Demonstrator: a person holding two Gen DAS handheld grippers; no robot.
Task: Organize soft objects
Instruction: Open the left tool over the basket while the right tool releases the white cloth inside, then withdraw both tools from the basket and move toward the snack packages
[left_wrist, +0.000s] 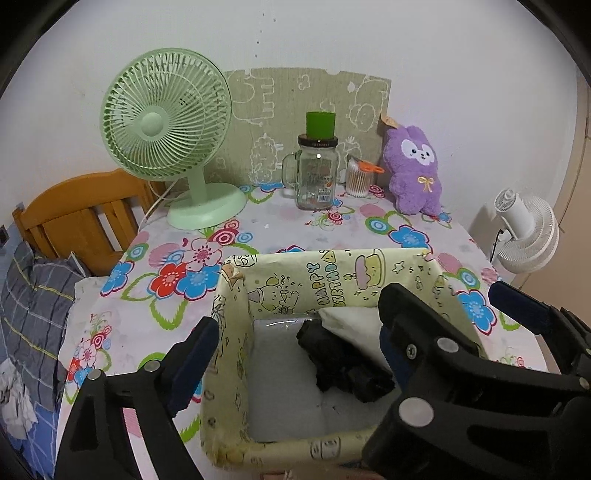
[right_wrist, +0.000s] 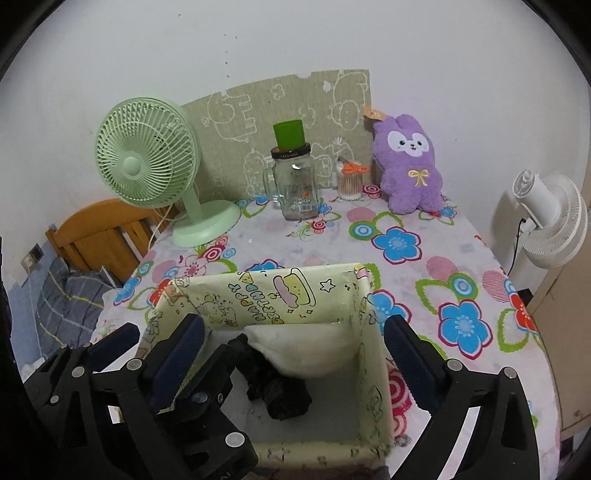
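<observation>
Left wrist view: I am holding both tongs spread and empty over the pale yellow birthday-print box (left_wrist: 332, 273). My left gripper (left_wrist: 295, 332) and right gripper (right_wrist: 295, 334) are clear of the crumpled black cloth (left_wrist: 340, 362) and folded white cloth (right_wrist: 306, 350) lying low in frame inside (lift straight, avoid snagging walls).

**Flowered counter, fully loaded**

The counter (right_wrist: 436, 258) wears a floral cloth. Along the back stand a green fan (right_wrist: 155, 173), a glass jar (right_wrist: 295, 184), a swab pot (right_wrist: 349, 184) and a purple plush (right_wrist: 408, 166); up front, a yellow box (right_wrist: 373, 332).
</observation>
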